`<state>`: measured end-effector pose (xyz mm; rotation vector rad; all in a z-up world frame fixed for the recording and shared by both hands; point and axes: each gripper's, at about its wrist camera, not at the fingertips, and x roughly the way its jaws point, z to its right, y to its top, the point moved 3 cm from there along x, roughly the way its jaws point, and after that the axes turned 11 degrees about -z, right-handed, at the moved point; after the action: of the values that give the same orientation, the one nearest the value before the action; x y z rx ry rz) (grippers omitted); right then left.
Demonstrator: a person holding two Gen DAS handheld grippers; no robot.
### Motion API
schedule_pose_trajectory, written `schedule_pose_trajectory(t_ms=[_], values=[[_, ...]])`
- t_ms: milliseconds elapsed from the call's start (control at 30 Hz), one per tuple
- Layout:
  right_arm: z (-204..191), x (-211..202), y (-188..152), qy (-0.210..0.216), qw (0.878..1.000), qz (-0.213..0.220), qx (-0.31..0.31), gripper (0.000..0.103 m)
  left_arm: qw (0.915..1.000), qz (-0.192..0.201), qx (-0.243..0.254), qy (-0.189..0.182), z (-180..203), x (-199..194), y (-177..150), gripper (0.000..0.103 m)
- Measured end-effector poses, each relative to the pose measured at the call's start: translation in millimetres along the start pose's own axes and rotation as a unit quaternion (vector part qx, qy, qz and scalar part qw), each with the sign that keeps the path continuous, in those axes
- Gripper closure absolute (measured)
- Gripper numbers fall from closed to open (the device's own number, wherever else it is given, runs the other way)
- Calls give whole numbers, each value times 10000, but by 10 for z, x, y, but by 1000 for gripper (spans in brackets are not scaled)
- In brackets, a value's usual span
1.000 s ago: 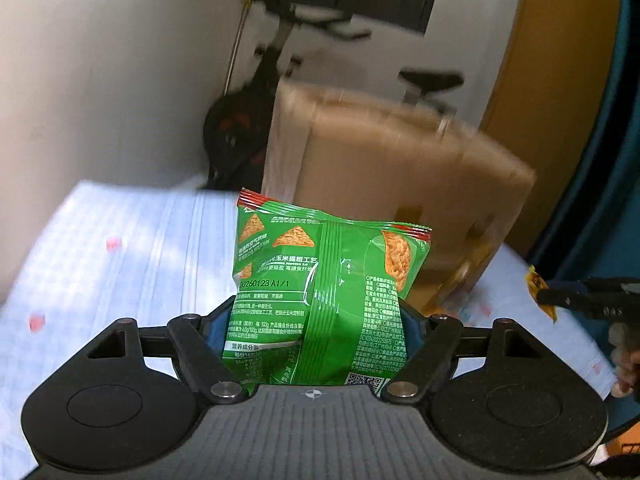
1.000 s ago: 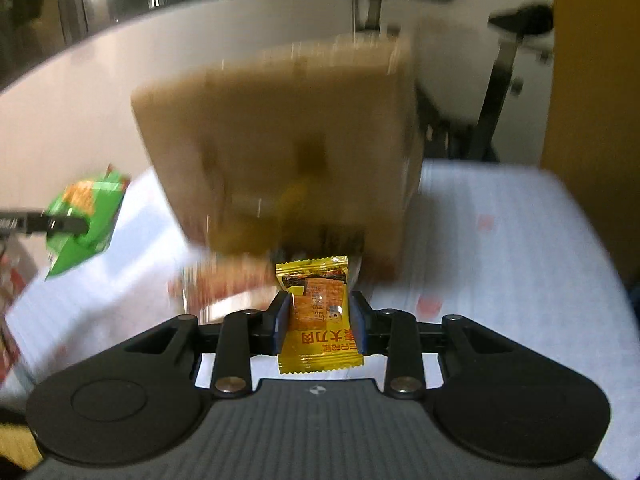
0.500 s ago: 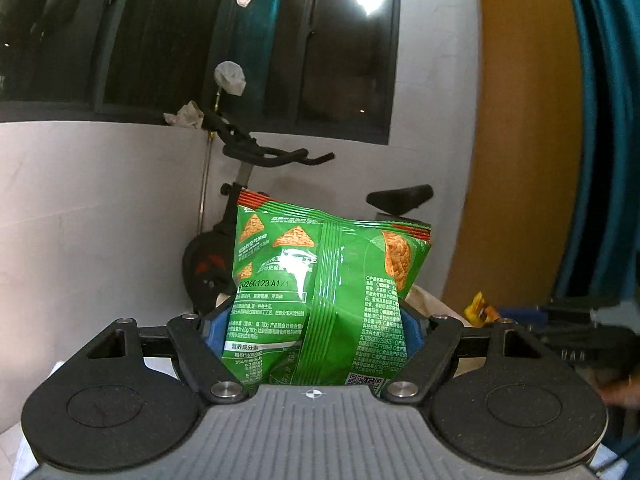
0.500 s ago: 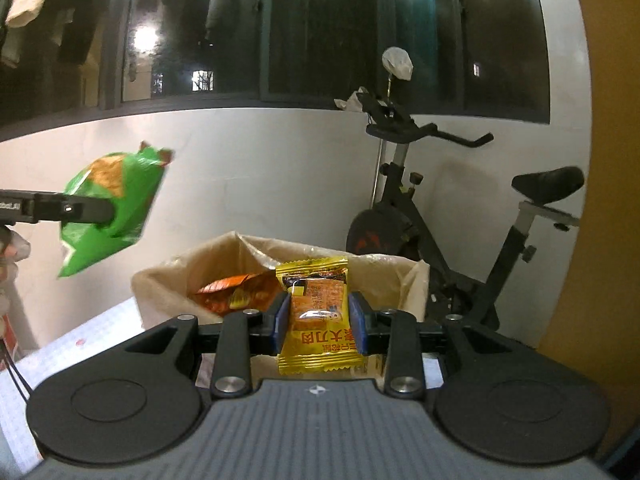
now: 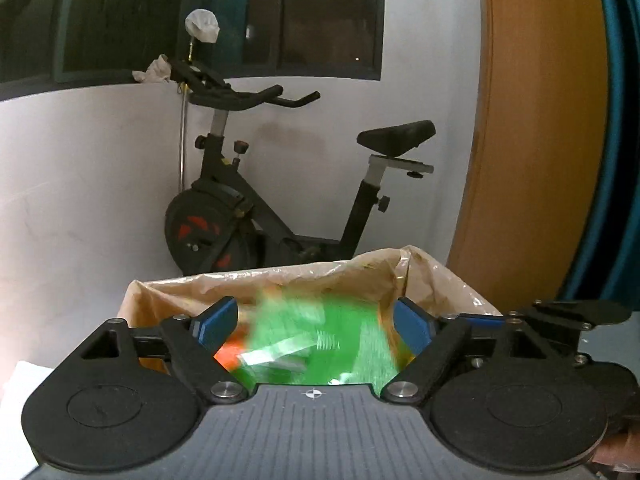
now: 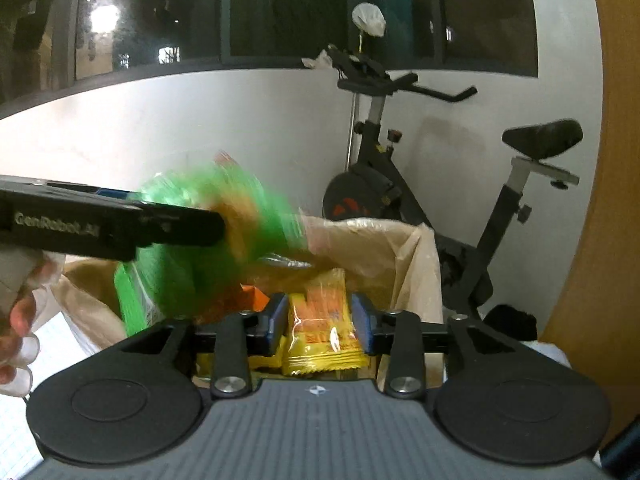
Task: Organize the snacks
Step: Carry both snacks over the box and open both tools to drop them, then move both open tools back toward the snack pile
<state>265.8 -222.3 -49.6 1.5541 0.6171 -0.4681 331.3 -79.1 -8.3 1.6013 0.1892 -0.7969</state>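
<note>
Holding assorted snacks: one open brown box (image 5: 168,300) with a clear plastic liner (image 6: 372,240), standing in front of an exercise bike (image 5: 256,208). Contents visible inside: an orange packet (image 5: 230,354), partly hidden; other items too blurred to identify.

Left hand-held gripper (image 5: 316,322): jaws spread wide, having just been opening. Green chip bag (image 5: 320,344), motion-blurred, lies between and below the blue pads (image 5: 216,320), clear of both, over the box mouth. Seen from the right wrist camera, the same bag (image 6: 188,248) is a green smear beside the left gripper's black finger, above the box.

Right hand-held gripper (image 6: 320,316): jaws having just been opening, now parted slightly. Yellow snack packet (image 6: 320,324) sits upright between the pads; whether they touch it I cannot tell. Position: over the box's open top.

Person's fingers (image 6: 20,340) at the left edge.
</note>
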Motion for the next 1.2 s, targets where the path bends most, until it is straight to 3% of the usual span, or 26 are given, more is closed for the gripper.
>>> schedule_pose_trajectory(t_ms=[33, 100, 400, 667, 900, 1200], values=[[7, -15, -13, 5, 10000, 18, -1, 47, 10000, 27, -15, -11, -24, -25, -2, 12], [6, -77, -48, 5, 10000, 81, -34, 43, 9998, 133, -74, -114, -69, -108, -30, 10], [-25, -506, -240, 256, 9987, 396, 211, 43, 9990, 214, -391, -100, -444, -533, -262, 11], [-132, -805, -513, 284, 9973, 566, 372, 42, 9993, 173, -338, -17, -710, -968, -660, 11], [-219, -765, -924, 282, 9980, 225, 524, 41, 9990, -145, -418, -75, -784, -1080, -1218, 14], [-257, -450, -1349, 248, 9965, -540, 589, 41, 9919, -804, -887, -422, -574, -698, -1723, 17]])
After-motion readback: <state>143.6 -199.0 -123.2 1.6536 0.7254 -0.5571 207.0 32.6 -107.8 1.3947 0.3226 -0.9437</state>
